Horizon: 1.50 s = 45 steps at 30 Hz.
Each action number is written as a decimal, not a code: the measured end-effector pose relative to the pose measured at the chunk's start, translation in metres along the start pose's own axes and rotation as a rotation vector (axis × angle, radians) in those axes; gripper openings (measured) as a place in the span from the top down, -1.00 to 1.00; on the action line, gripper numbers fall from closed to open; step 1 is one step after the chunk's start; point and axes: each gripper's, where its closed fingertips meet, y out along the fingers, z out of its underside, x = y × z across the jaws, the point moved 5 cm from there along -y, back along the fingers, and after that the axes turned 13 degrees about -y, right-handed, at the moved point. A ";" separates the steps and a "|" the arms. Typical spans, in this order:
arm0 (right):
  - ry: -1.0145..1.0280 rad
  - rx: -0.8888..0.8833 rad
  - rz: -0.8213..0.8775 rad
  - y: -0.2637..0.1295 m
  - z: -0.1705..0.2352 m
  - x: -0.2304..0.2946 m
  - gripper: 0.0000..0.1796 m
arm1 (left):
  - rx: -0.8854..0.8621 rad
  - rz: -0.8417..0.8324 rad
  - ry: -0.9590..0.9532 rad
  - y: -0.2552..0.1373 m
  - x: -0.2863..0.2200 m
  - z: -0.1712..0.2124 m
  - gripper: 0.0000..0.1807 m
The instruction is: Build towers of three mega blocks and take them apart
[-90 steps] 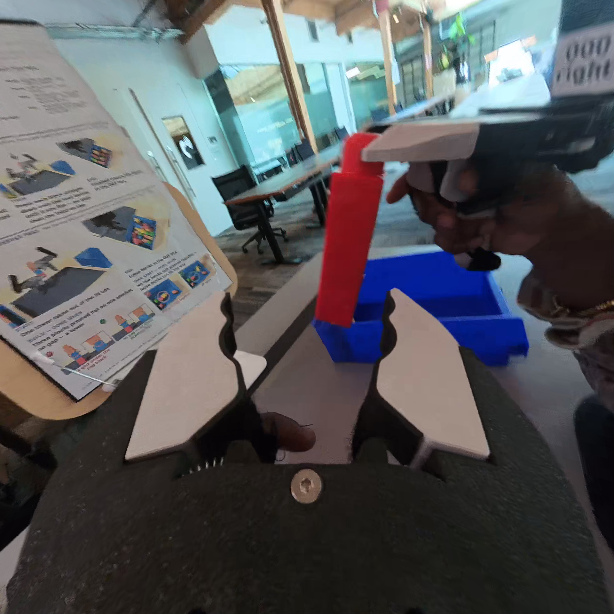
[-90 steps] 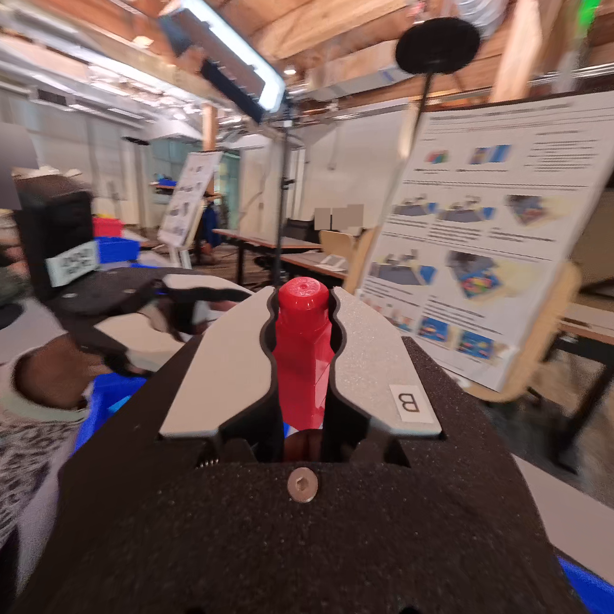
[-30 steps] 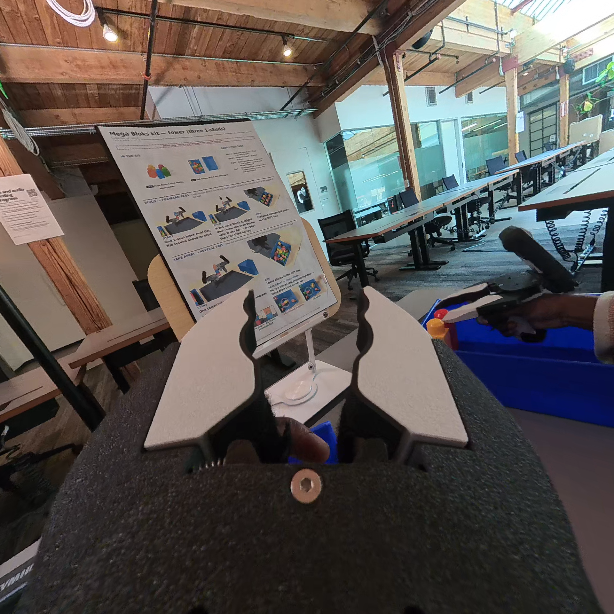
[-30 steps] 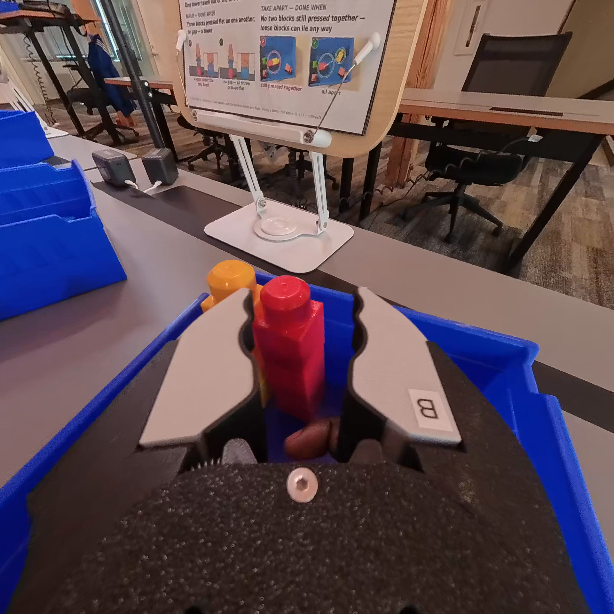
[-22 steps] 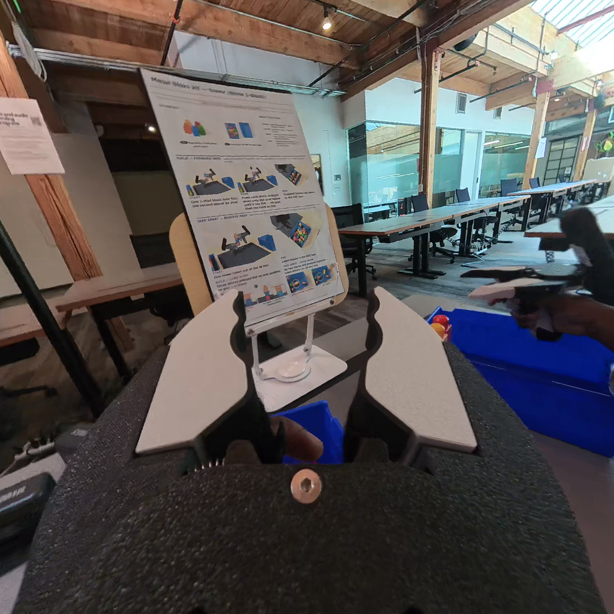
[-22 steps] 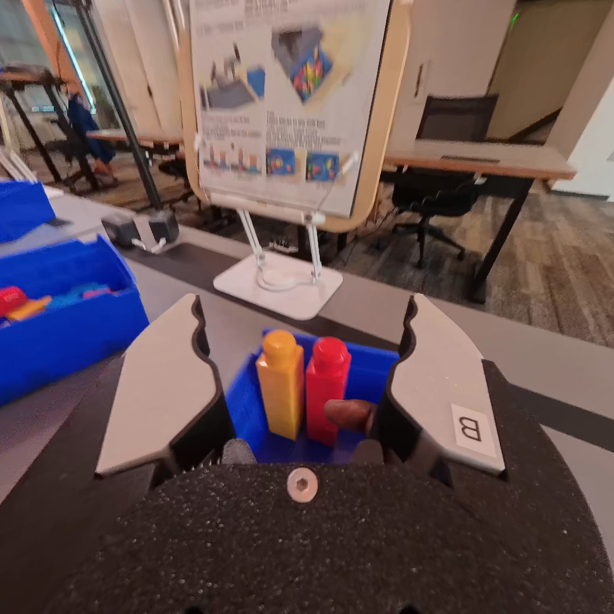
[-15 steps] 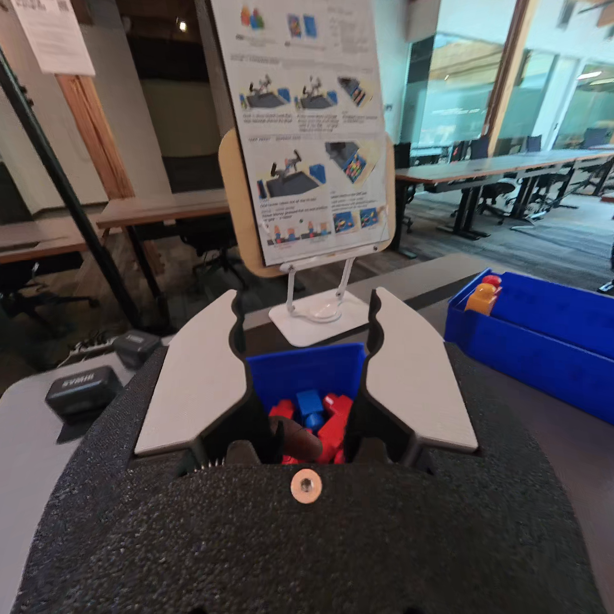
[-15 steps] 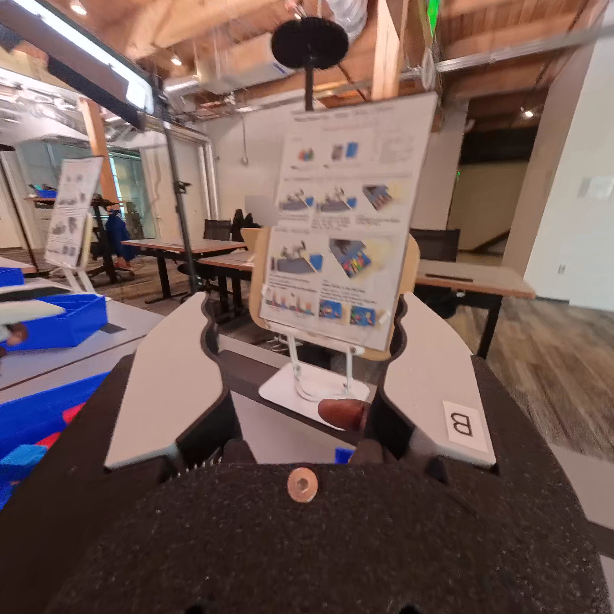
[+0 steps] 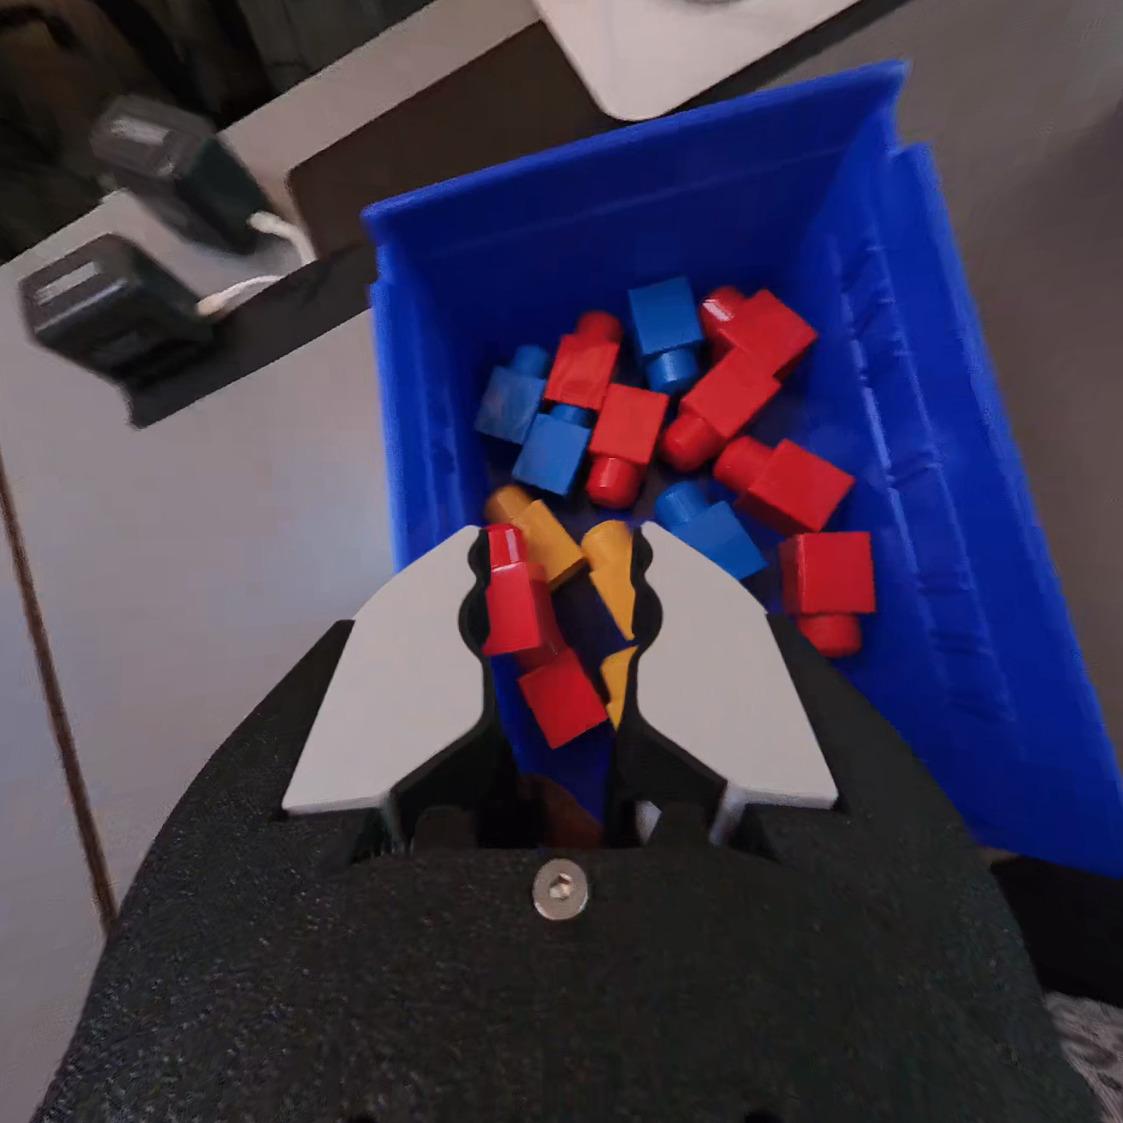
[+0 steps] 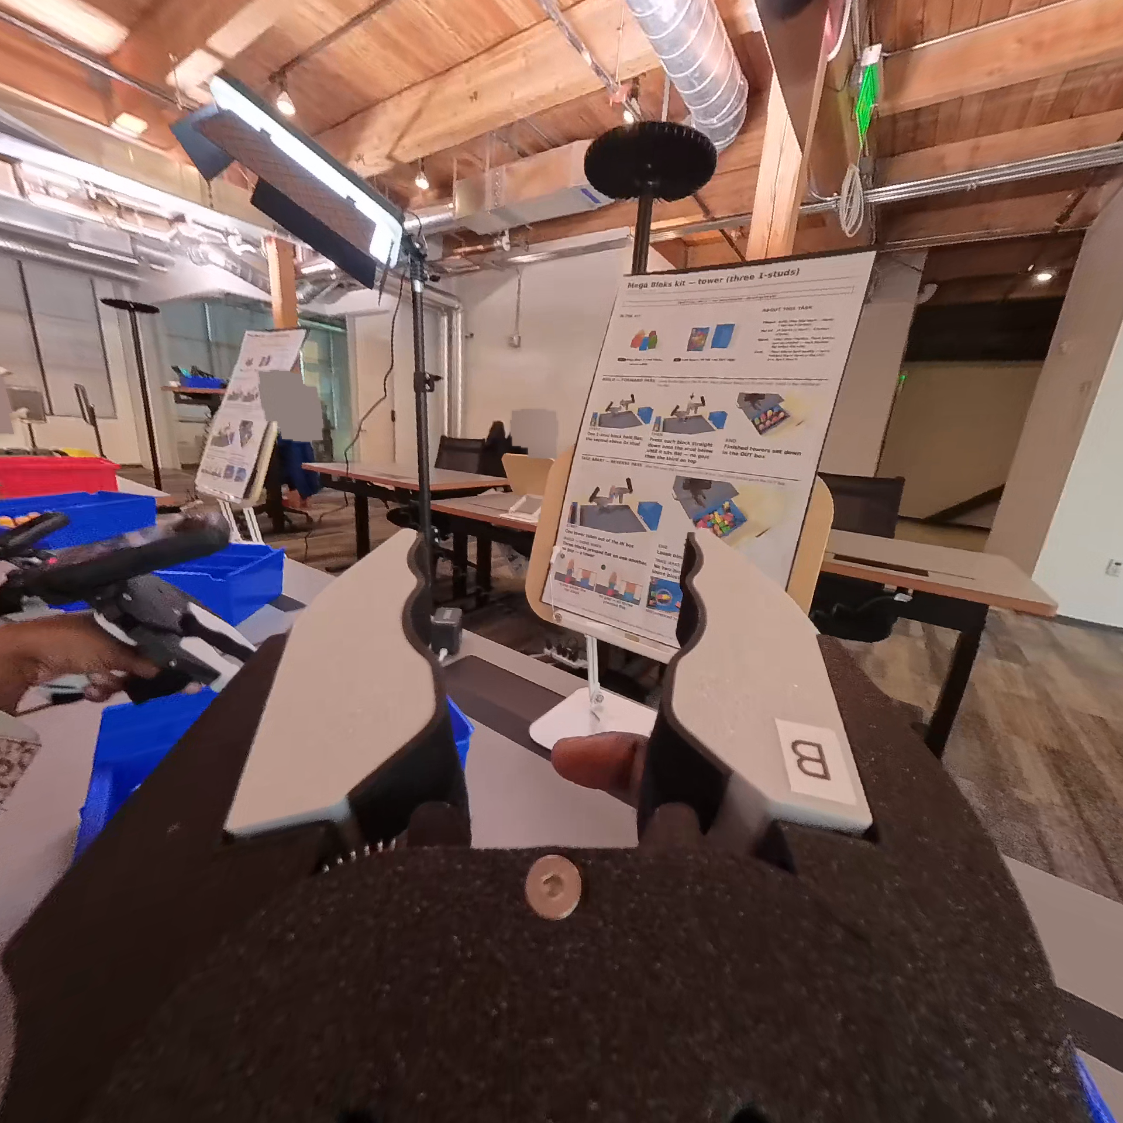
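Note:
In the left wrist view I look down into a blue bin (image 9: 911, 425) holding several loose red, blue and orange mega blocks. My left gripper (image 9: 559, 541) is open over the bin's near end. A red block (image 9: 510, 601), an orange block (image 9: 614, 577) and another red block (image 9: 559, 699) lie below the gap between its fingers, none gripped. My right gripper (image 10: 550, 547) is open and empty, held above the table and facing the instruction board (image 10: 699, 437). The left gripper (image 10: 152, 607), held by a hand, shows at the left of the right wrist view over that bin (image 10: 146, 741).
Two black power adapters (image 9: 109, 316) with a white cable lie on the grey table left of the bin. The board's white base (image 10: 589, 723) stands behind. More blue bins (image 10: 231, 577) and a red bin (image 10: 54, 474) sit far left. A light stand pole (image 10: 425, 486) rises beyond. Across from one pair of fingers to the other is roughly 45 centimetres.
My right gripper set the red tower in a bin beside an orange tower, opened and lifted away. My left gripper swung left and tipped down over the bin of loose blocks.

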 end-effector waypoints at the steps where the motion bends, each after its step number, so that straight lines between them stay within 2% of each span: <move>1: 0.011 -0.015 -0.003 -0.001 -0.002 0.000 0.14 | 0.015 0.072 0.048 0.003 -0.012 0.001 0.51; 4: 0.010 -0.029 -0.002 -0.001 -0.003 0.001 0.17 | 0.202 0.198 0.171 0.019 -0.040 0.018 0.48; 8: -0.035 0.007 -0.009 0.002 0.001 0.005 0.17 | 0.457 0.101 0.170 0.054 -0.046 0.034 0.43; 12: -0.082 0.038 -0.004 0.005 0.004 0.008 0.17 | 0.509 0.136 0.098 0.083 -0.062 0.032 0.45; 14: -0.102 0.056 0.000 0.006 0.006 0.008 0.17 | 0.652 0.031 0.162 0.091 -0.056 0.049 0.47; 15: -0.112 0.062 0.000 0.006 0.007 0.008 0.18 | 0.722 0.035 0.182 0.094 -0.055 0.057 0.49; 17: -0.131 0.068 -0.001 0.006 0.008 0.009 0.18 | 0.627 0.073 0.130 0.100 -0.057 0.047 0.62; 19: -0.144 0.071 -0.006 0.007 0.008 0.011 0.21 | 0.564 0.124 0.154 0.094 -0.058 0.042 0.62; 20: -0.148 0.072 -0.016 0.008 0.009 0.012 0.23 | 0.474 0.159 0.153 0.086 -0.058 0.033 0.63; 22: -0.143 0.065 -0.054 0.011 0.010 0.018 0.28 | 0.187 0.220 0.113 0.063 -0.057 -0.001 0.63; 24: -0.113 0.048 -0.118 0.017 0.011 0.028 0.32 | -0.217 0.307 0.070 0.027 -0.058 -0.043 0.63; 27: -0.058 0.008 -0.224 0.030 0.014 0.050 0.32 | -0.797 0.618 -0.192 -0.044 -0.064 -0.091 0.64; 29: -0.061 -0.020 -0.281 0.041 0.016 0.068 0.29 | -1.014 0.867 -0.387 -0.082 -0.069 -0.104 0.64; 33: -0.176 -0.103 -0.306 0.061 0.020 0.108 0.26 | -1.080 1.152 -0.493 -0.116 -0.106 -0.113 0.64; 37: -0.364 -0.088 -0.259 0.071 0.026 0.133 0.26 | -0.977 1.313 -0.480 -0.125 -0.153 -0.116 0.64; 41: -0.487 -0.145 -0.148 0.070 0.019 0.138 0.29 | -0.859 1.442 -0.490 -0.122 -0.184 -0.115 0.64; 43: -0.556 -0.167 -0.087 0.068 0.015 0.136 0.36 | -0.778 1.492 -0.484 -0.119 -0.196 -0.113 0.64; 45: -0.639 -0.179 -0.062 0.065 0.015 0.136 0.59 | -0.720 1.546 -0.485 -0.119 -0.205 -0.112 0.64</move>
